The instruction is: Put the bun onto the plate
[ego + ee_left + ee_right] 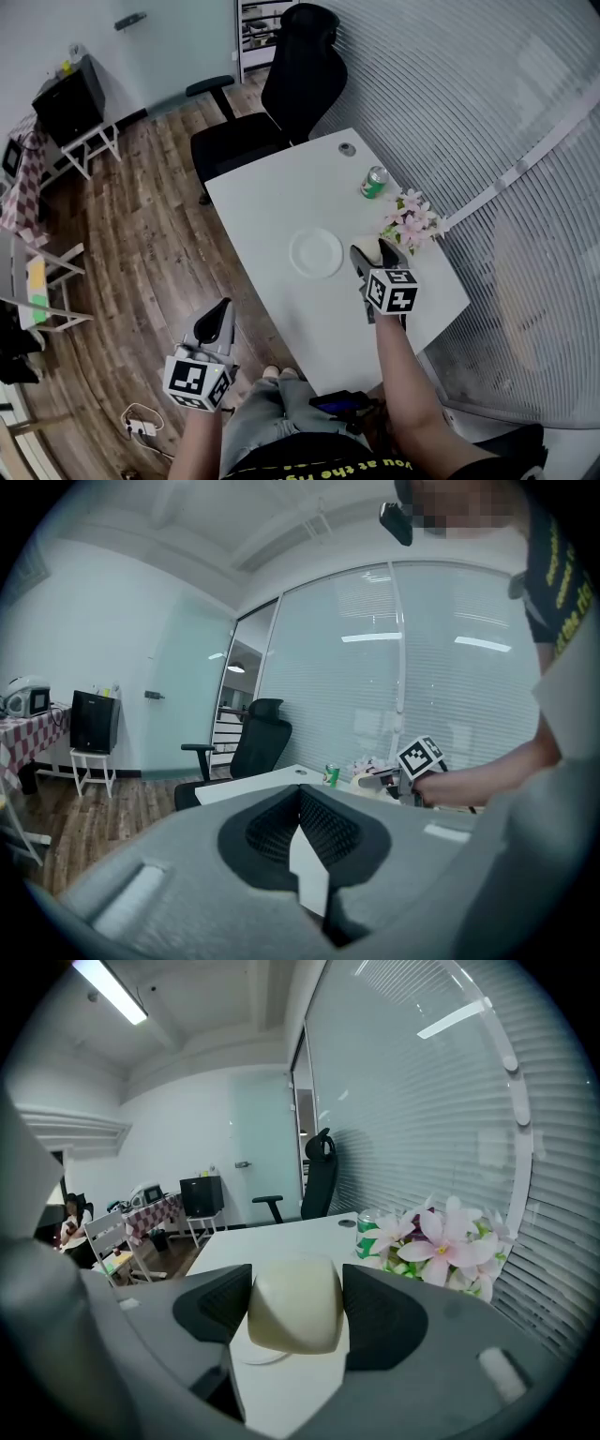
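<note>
A pale cream bun [294,1312] is clamped between the dark pads of my right gripper [296,1290], which is shut on it. In the head view the right gripper [377,253] holds the bun [369,248] above the table, just right of the round white plate [316,253]. In the right gripper view the rim of the plate [255,1357] shows just below the bun. My left gripper [217,321] hangs off the table's left side over the wooden floor. Its jaws [300,794] are shut with nothing between them.
A green can [374,182] and a bunch of pink flowers [412,221] stand along the right edge of the white table [281,202]. A black office chair [281,98] stands at the table's far end. A glass wall with blinds runs along the right.
</note>
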### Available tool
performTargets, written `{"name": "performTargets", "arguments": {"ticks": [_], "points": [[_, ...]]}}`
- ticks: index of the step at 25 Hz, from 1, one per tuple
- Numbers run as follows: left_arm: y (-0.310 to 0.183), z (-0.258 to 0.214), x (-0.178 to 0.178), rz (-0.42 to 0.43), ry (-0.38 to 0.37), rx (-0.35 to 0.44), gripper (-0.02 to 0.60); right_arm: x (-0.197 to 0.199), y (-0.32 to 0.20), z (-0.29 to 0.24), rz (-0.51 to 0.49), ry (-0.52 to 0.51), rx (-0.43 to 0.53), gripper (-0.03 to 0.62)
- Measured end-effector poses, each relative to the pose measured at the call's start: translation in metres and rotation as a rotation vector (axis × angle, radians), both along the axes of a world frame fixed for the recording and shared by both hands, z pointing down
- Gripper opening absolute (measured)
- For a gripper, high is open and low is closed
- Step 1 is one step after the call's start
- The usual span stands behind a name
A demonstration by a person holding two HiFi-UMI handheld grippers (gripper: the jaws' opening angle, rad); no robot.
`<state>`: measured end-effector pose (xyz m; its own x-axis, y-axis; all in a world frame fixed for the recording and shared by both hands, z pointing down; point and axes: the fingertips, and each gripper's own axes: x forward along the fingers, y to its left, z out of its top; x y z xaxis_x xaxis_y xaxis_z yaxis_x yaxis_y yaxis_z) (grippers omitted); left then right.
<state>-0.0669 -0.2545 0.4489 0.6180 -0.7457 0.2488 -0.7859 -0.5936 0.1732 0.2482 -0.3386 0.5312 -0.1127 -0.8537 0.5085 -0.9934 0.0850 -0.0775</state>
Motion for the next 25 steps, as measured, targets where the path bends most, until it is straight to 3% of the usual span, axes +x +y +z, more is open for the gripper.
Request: {"name": "performTargets", "arguments": {"ticks": [10,25], "points": [[0.001,0.003,-0.036,-0.076,-0.011,-0.013,0.003,-0.044,-0.023,0.007,-0.072,-0.01,-0.006,0.313],[0.0,0.02,-0.06,-0.143,-0.019,-0.05,0.003,-0.082,-0.045,0.06,-0.158,-0.008,-0.084,0.313]]}}
